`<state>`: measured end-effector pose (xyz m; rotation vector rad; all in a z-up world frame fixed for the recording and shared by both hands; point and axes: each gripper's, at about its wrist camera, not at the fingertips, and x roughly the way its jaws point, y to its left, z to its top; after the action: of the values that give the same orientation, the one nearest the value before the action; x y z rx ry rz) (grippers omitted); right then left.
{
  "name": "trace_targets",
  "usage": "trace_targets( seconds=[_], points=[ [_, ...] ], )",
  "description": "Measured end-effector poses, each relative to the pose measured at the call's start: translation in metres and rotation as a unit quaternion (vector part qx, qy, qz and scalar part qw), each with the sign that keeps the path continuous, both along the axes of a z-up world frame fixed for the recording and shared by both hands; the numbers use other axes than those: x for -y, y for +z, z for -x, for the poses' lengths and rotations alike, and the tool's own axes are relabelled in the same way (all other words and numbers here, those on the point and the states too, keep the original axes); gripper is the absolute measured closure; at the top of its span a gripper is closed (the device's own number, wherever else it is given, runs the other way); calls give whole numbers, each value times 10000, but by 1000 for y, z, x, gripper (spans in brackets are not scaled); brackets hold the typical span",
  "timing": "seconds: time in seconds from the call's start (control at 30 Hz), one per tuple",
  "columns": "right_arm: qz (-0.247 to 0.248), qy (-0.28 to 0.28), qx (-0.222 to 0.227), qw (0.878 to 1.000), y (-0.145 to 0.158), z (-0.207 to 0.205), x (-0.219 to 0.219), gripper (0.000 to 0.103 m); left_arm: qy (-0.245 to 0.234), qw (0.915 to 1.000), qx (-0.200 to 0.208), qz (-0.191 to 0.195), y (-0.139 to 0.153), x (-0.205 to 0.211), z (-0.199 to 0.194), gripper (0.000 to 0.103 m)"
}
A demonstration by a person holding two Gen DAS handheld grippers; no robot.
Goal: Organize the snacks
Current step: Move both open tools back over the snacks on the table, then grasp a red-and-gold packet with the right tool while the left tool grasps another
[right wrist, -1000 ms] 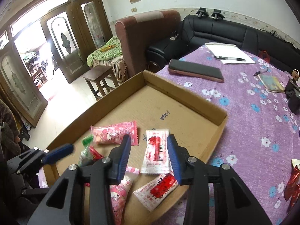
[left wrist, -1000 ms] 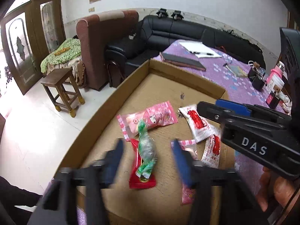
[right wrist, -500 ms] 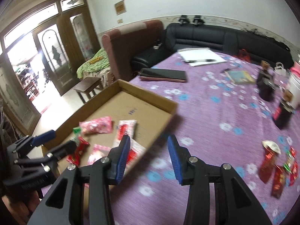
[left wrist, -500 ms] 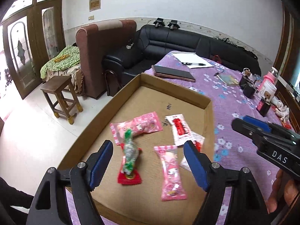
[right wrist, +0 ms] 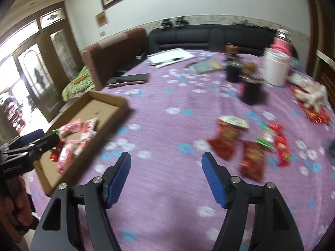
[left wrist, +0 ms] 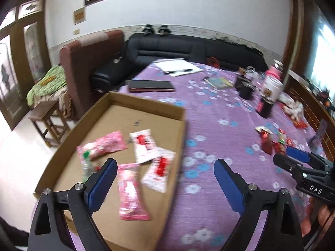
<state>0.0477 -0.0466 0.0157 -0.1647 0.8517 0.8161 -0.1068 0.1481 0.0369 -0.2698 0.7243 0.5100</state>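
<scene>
Right claw empty above the purple worktop

The right claw [right wrist: 166, 163] has just been opening, nothing between its blue pads, over the flowered cloth of the worktop [right wrist: 167, 125]. Red snack packets [right wrist: 251, 159] lie ahead to its right; the cardboard tray [right wrist: 121, 104] with pink and white packets [right wrist: 71, 129] sits left, the left claw [right wrist: 35, 140] beside it

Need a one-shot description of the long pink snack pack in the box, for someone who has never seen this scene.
Start at the shallow cardboard tray at the left edge of the purple flowered tablecloth. Its snacks lie at the end nearest the camera, and the long pink pack is the nearest of them, lying lengthwise toward the viewer. The other pink pack lies crosswise farther back, and the white sachets carry red print.
</scene>
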Motion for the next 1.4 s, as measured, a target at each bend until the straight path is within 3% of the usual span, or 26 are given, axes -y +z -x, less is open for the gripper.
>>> trace_targets(
  seconds=[0.23,0.53,0.67,1.07,1.17,1.23,1.27,1.4],
  points=[
    [161,-652,-31,9977,-10,-32,71,34,-652,9975,-250,-39,-8,50,-41,7],
    [294,-1072,22,9938,-25,-62,115,34,-1133,9927,-374,163,-19,89,-90,8],
    [162,-949,-101,9953,-27,-71,107,34,-1115,9926,-412,242,-23,93,-111,8],
    [453,-732,-264,9959,-53,-92,51,35,-1030,9921,-564,435,-43,81,-140,8],
    [601,-803,-303,9945,-61,-98,47,44,-1072,9913,-607,469,-47,80,-147,8],
    [698,-865,-310,9933,-66,-101,47,64,-1143,9901,-661,471,-50,82,-154,8],
    [701,-886,-265,9932,-66,-102,48,68,-1189,9895,-687,449,-51,84,-160,8],
    [571,-900,-284,9939,-59,-100,61,69,-1347,9872,-756,402,-52,93,-178,8]
  ],
)
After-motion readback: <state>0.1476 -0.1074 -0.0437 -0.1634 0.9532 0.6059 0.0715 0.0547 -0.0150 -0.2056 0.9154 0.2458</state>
